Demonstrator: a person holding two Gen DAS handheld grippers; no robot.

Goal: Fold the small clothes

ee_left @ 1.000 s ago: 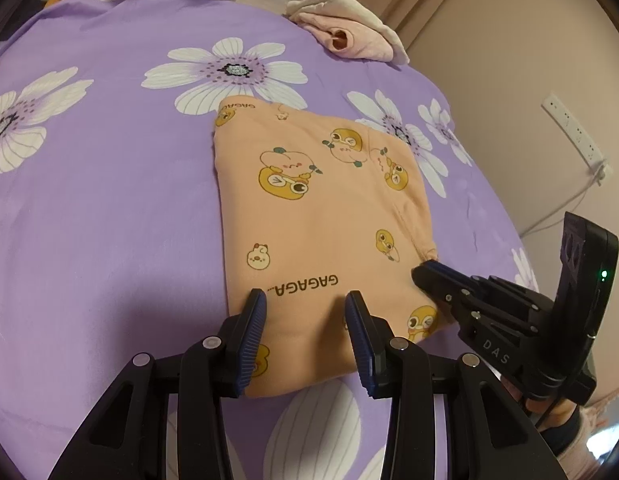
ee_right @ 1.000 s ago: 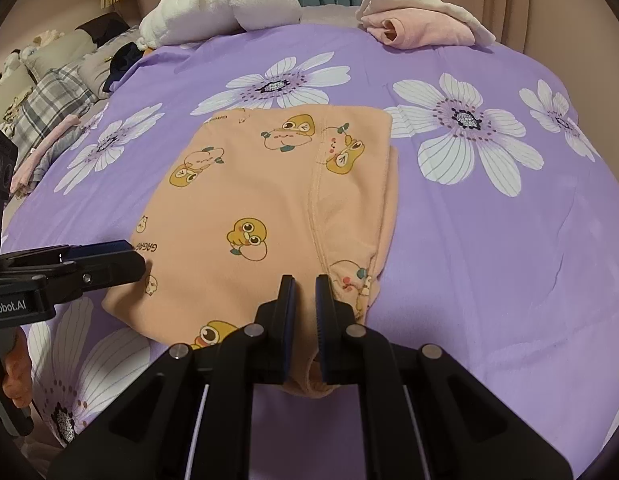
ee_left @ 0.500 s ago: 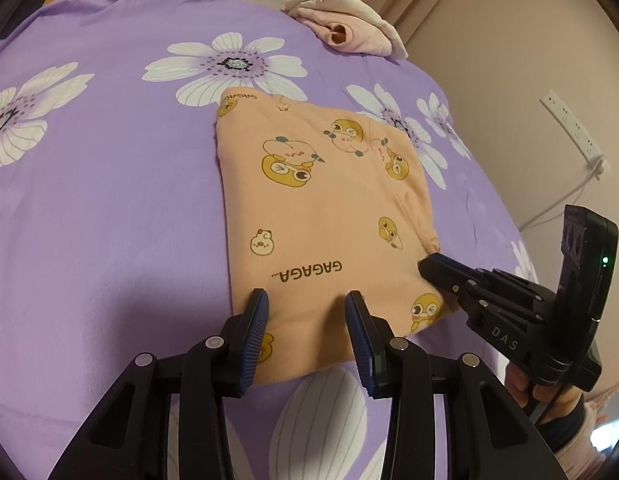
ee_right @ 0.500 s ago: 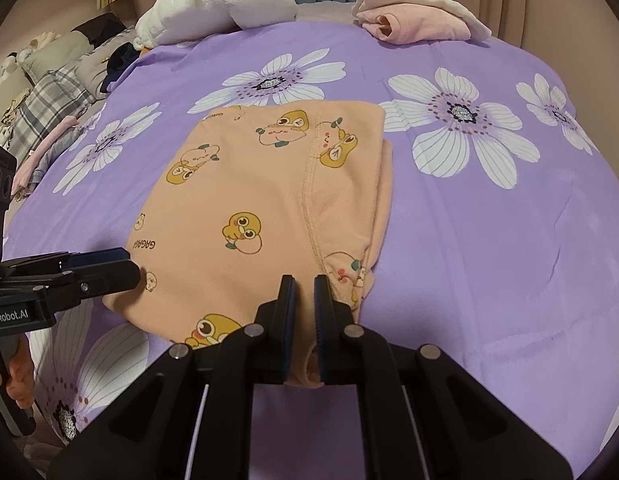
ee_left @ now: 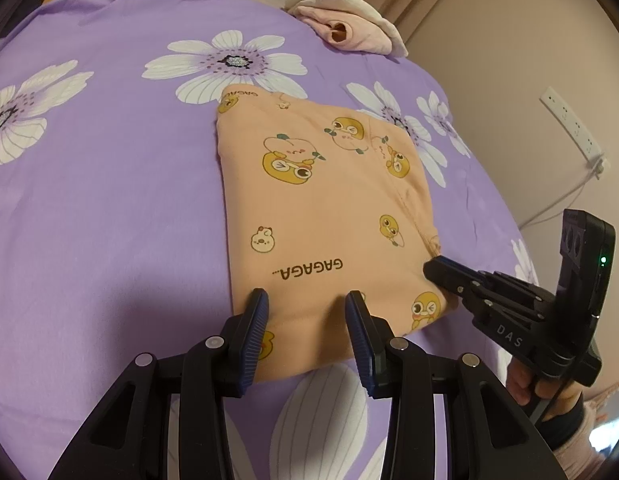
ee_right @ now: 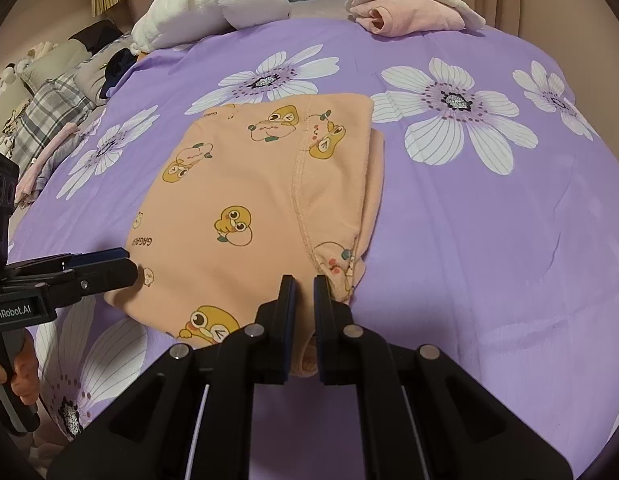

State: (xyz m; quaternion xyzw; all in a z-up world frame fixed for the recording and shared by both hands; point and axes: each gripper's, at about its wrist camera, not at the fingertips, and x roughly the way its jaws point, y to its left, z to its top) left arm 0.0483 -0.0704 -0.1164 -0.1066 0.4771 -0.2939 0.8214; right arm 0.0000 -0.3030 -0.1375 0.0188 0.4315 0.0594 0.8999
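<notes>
A folded peach garment (ee_left: 321, 216) with yellow cartoon prints lies flat on the purple flowered bedspread (ee_left: 101, 200); it also shows in the right wrist view (ee_right: 261, 208). My left gripper (ee_left: 306, 308) is open, its fingers over the garment's near edge, holding nothing. My right gripper (ee_right: 304, 286) has its jaws nearly closed with a thin gap, at the garment's near right corner; I cannot tell whether cloth is pinched between them. The right gripper also shows in the left wrist view (ee_left: 433, 268), the left gripper in the right wrist view (ee_right: 125, 268).
A folded pink and cream garment (ee_right: 409, 16) and a white towel (ee_right: 213, 8) lie at the bed's far edge. Pillows and plaid cloth (ee_right: 49, 104) are at far left. A wall with a power strip (ee_left: 573, 132) is on the right.
Both grippers have drawn back slightly towards the garment's near edge. The garment lies as before. The jaw openings look the same.
</notes>
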